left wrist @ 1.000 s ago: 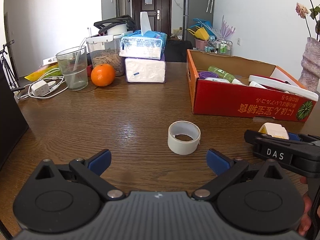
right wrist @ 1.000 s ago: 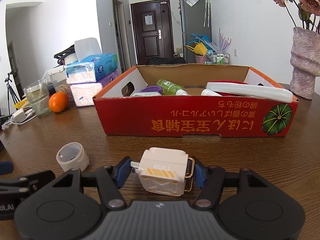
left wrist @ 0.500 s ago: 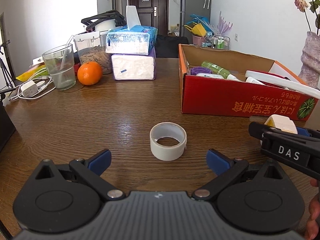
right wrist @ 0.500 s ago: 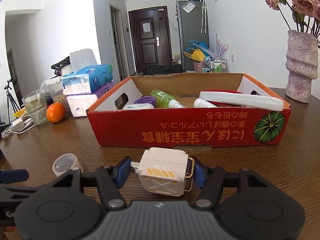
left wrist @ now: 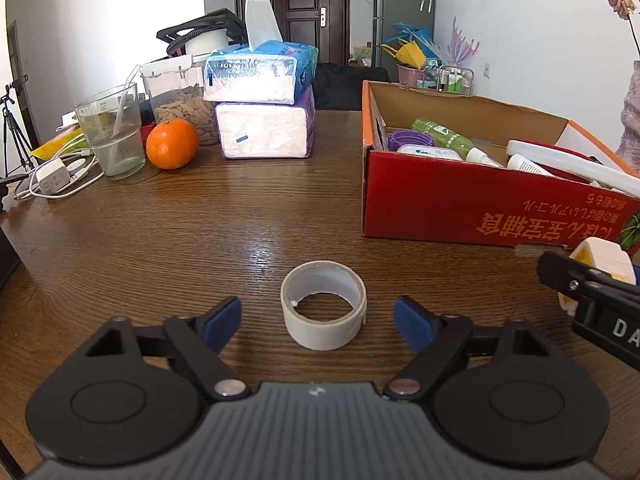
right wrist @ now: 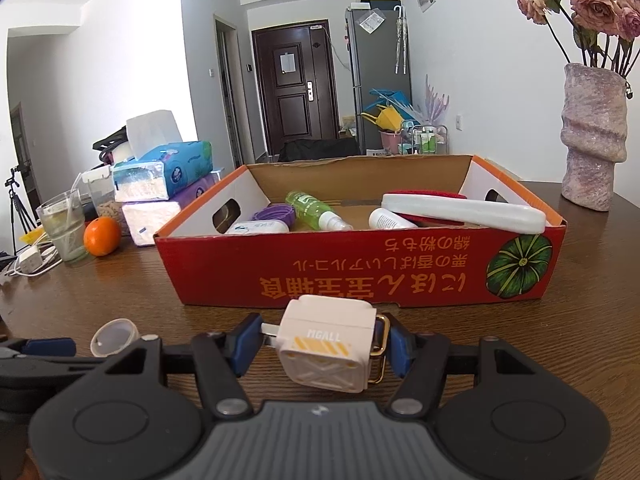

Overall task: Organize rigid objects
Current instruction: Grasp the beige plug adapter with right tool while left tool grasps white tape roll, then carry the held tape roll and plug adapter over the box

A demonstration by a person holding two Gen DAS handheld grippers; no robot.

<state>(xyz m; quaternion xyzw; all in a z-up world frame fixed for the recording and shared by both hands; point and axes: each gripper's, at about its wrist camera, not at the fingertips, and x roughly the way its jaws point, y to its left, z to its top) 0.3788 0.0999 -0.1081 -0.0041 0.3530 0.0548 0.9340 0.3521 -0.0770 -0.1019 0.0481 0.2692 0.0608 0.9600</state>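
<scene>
Tape roll now nearer the wide-open left hand-held gripper; right still clamps charger.

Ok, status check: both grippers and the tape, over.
Left gripper open, straddling tape roll, not touching. Right gripper shut on white charger, short of red box. Nothing in the way.

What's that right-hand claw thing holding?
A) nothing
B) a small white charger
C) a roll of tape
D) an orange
B: in the right wrist view the right gripper has its blue pads closed against both sides of the white charger, while the tape roll lies loose on the table between the open left gripper's fingers.
</scene>
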